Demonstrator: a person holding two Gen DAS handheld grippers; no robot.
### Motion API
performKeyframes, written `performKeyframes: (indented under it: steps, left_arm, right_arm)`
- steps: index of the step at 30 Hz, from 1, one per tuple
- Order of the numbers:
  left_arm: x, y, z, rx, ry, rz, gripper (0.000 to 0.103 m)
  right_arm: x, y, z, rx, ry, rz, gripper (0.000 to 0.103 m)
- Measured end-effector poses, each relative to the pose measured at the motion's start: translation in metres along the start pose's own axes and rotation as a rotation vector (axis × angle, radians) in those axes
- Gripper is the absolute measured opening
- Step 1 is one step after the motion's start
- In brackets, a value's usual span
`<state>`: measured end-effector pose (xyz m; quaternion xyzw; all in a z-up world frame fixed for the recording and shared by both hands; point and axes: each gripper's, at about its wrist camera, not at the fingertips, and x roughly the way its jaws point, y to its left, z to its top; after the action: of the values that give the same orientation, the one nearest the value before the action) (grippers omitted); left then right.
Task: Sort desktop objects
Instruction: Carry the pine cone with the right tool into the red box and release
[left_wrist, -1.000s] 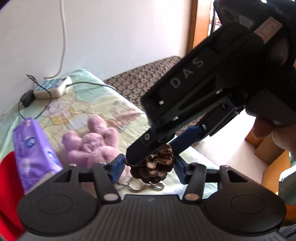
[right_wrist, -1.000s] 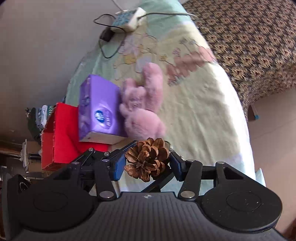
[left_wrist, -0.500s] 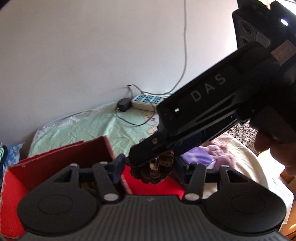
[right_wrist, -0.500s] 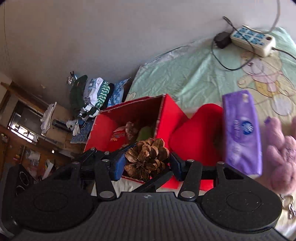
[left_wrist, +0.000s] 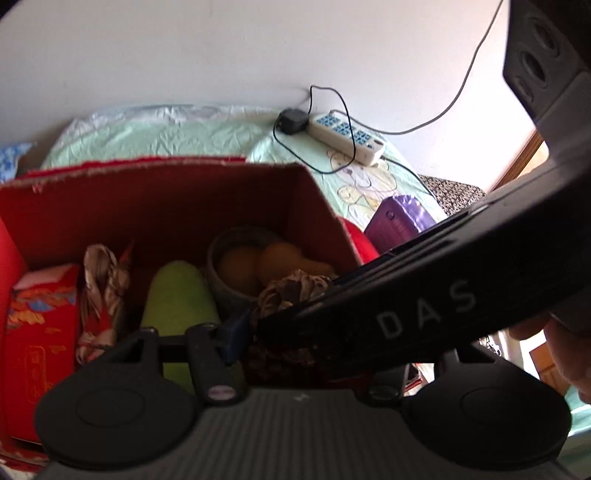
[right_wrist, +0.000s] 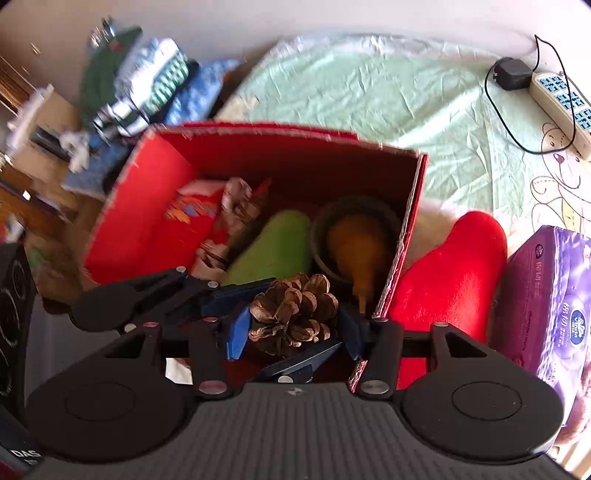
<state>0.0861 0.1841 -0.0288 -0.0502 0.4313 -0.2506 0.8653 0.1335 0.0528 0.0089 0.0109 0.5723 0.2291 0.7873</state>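
A brown pine cone (right_wrist: 293, 314) hangs over the near right corner of the open red cardboard box (right_wrist: 258, 129). My right gripper (right_wrist: 293, 326) is shut on the cone, a blue pad on each side. My left gripper (right_wrist: 264, 325) reaches in from the left, and its fingers clamp the same cone crosswise. In the left wrist view the cone (left_wrist: 291, 291) sits partly behind the right gripper's black body (left_wrist: 424, 314), which also hides one finger of my left gripper (left_wrist: 291, 343). The box (left_wrist: 147, 173) holds a red packet, a patterned cloth, a green object and a dark bowl.
A red heart-shaped cushion (right_wrist: 454, 273) lies against the box's right wall, and a purple tissue pack (right_wrist: 554, 295) is beyond it. A power strip (right_wrist: 561, 107) with a plugged adapter rests on the green sheet by the wall. Folded clothes (right_wrist: 147, 81) are piled at the far left.
Both grippers carried the pine cone together from above the pink plush toy, past the tissue pack and cushion, to above the red box. Both views rolled as they went.
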Motion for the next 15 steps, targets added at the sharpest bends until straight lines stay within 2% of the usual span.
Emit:
performKeyframes:
  steps: [5, 10, 15]
  left_arm:
    - [0.009, 0.006, 0.004, -0.007, 0.034, -0.011, 0.055]
    - [0.02, 0.015, 0.008, -0.027, 0.069, -0.002, 0.055]
    - [0.012, 0.017, 0.01, -0.037, 0.045, 0.054, 0.063]
  right_arm:
    - [0.001, 0.004, -0.001, 0.013, -0.014, -0.025, 0.058]
    - [-0.01, 0.001, -0.005, 0.047, -0.079, -0.031, 0.064]
    - [-0.021, -0.004, -0.014, 0.088, -0.138, -0.007, 0.065]
